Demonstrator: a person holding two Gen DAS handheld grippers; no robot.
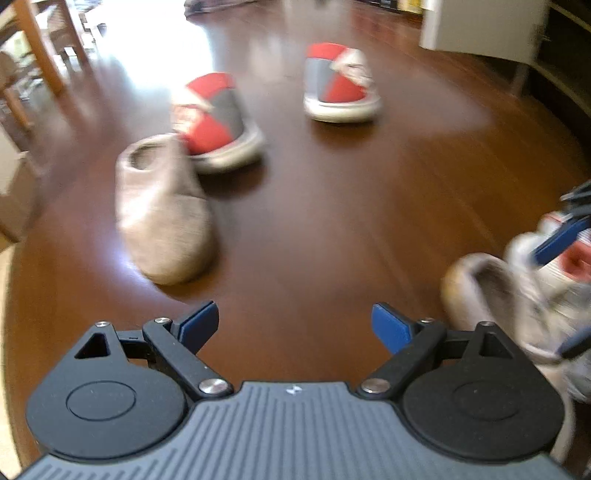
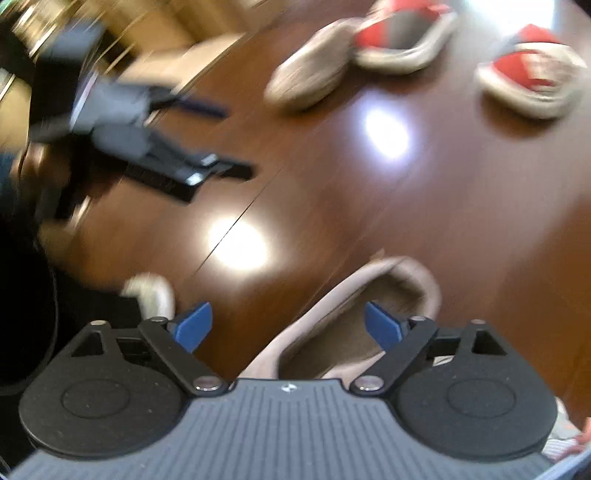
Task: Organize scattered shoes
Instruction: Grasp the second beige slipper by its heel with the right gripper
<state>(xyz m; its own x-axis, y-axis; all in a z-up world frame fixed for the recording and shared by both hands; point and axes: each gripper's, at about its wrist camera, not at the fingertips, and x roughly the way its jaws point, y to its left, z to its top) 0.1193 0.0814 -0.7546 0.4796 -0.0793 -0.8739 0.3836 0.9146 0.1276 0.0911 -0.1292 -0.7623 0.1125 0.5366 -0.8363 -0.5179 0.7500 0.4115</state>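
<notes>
On the dark wooden floor lie a beige slipper, and beyond it two red and grey sneakers, one touching the slipper, one apart at the right. My left gripper is open and empty above bare floor. A second beige slipper lies at the right beside a white sneaker, with the right gripper's blue fingers over them. In the right wrist view my right gripper is open just above that slipper; its right finger is over the opening. The other shoes and the left gripper show beyond, blurred.
Wooden chair legs stand at the far left. A white cabinet and dark shelving stand at the far right. A white sneaker toe lies by my right gripper's left finger.
</notes>
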